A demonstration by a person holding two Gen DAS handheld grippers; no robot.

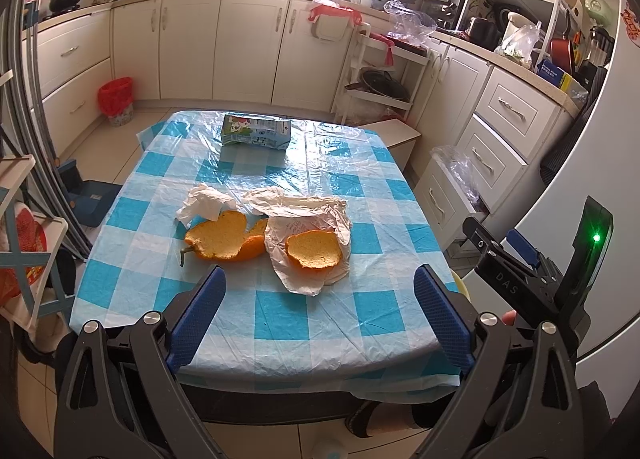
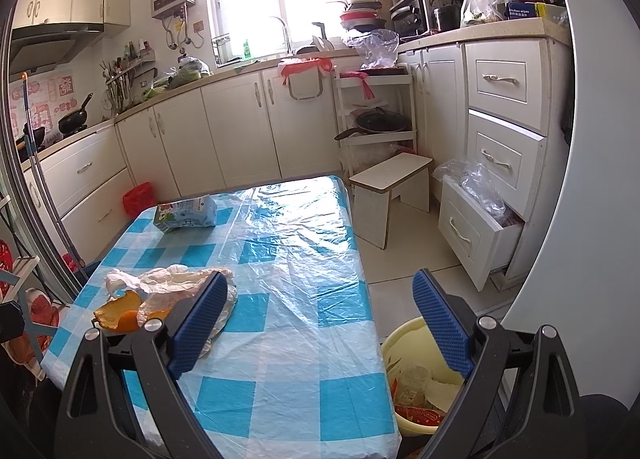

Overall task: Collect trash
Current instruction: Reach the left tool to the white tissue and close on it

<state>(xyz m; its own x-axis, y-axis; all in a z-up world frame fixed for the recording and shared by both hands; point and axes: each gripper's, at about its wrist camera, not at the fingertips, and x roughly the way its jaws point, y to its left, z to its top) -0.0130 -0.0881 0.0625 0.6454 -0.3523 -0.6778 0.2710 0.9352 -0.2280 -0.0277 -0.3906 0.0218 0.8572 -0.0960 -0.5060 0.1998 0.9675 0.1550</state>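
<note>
On the blue-checked tablecloth (image 1: 312, 311) lie two orange peel pieces: a large one (image 1: 226, 237) and a smaller one (image 1: 314, 250) resting on a crumpled white wrapper (image 1: 304, 219). A crumpled tissue (image 1: 206, 201) lies beside them, and a green-white milk carton (image 1: 256, 131) lies at the far end. My left gripper (image 1: 320, 299) is open and empty above the near table edge, just short of the peels. My right gripper (image 2: 320, 319) is open and empty over the table's right side; it shows in the left wrist view (image 1: 516, 255). A yellow bin (image 2: 416, 375) with trash stands on the floor at the right.
A white stool (image 2: 390, 187) stands beyond the table's far right corner. An open bottom drawer (image 2: 476, 227) with plastic bags juts out at right. A red-lined bin (image 1: 117, 99) stands by the far-left cabinets. Kitchen cabinets and cluttered counters surround the table.
</note>
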